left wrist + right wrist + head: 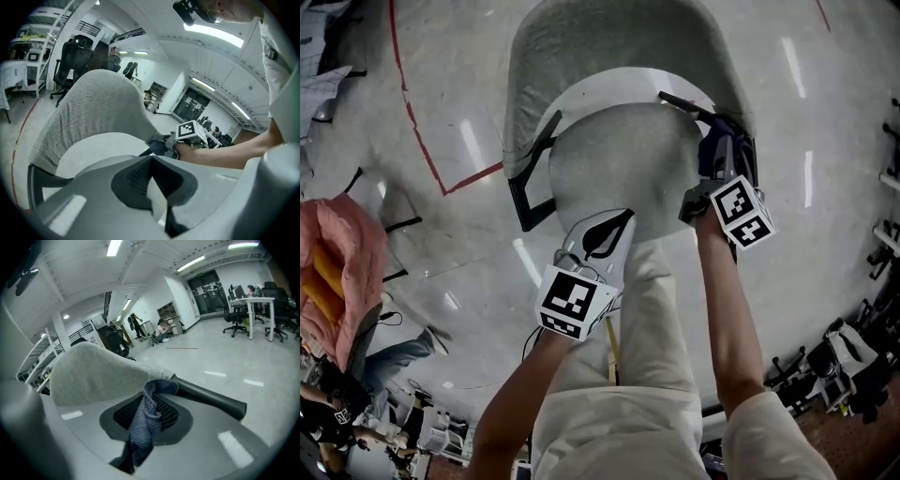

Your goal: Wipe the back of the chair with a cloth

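Pinches a blue cloth (144, 425) in the right gripper (140, 446), jaws clamped on its bunched middle, free end curling up to where the grey chair back (93, 371) meets the black armrest (211, 398); impossible to tell whether touching the fabric there. Holds the left gripper (602, 234) low over the front of the seat (623, 159), jaws closed down to a pale sliver, nothing between them. Looks like the very start of the job: cloth in hand and at the right-hand edge of the back, no sign of wiping anywhere on the broad grey sweep, and by that reckoning nearly all of it left to do. Only in the head view: both forearms (727, 300) reaching down past pale clothing (661, 319), seat and back together from above, a red line (412, 112) on the glossy floor (844, 272), a pink bundle (337, 253) well off to the left. Only in the right gripper view: the grip on the cloth itself, plus a white desk (253, 300) and swivel chairs (232, 315) far across the room. Only in the left gripper view: the right gripper from the side, cloth a dark bunch just beside the armrest, the back rising grey behind the seat, and a black desk chair (75, 58) well beyond it.
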The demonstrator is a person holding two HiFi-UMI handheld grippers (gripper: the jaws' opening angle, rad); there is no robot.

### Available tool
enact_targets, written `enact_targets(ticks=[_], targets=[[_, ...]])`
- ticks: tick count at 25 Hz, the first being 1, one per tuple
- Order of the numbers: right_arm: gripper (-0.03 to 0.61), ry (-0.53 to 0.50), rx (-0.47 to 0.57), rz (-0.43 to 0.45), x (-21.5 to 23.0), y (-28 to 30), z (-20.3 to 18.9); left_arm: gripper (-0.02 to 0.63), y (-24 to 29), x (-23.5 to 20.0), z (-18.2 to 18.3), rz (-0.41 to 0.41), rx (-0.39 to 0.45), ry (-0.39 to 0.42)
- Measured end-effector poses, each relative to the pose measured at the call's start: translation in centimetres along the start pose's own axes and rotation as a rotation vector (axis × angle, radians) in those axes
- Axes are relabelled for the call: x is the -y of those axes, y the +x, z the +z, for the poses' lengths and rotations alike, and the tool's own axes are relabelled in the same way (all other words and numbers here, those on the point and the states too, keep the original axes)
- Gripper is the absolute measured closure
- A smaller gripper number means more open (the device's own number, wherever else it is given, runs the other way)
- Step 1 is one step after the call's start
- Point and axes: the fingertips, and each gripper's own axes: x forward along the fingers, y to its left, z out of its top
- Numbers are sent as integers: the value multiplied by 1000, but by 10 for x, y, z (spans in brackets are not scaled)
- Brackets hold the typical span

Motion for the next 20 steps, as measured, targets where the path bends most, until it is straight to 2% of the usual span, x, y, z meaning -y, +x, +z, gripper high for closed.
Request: enact_targets(ticks=[8,20], targets=[[508,-24,13,-1,-5,28,18,613,14,-9,6,9,-4,-18],[508,-91,-17,33,-27,48,20,613,27,-23,23,43,13,-48]])
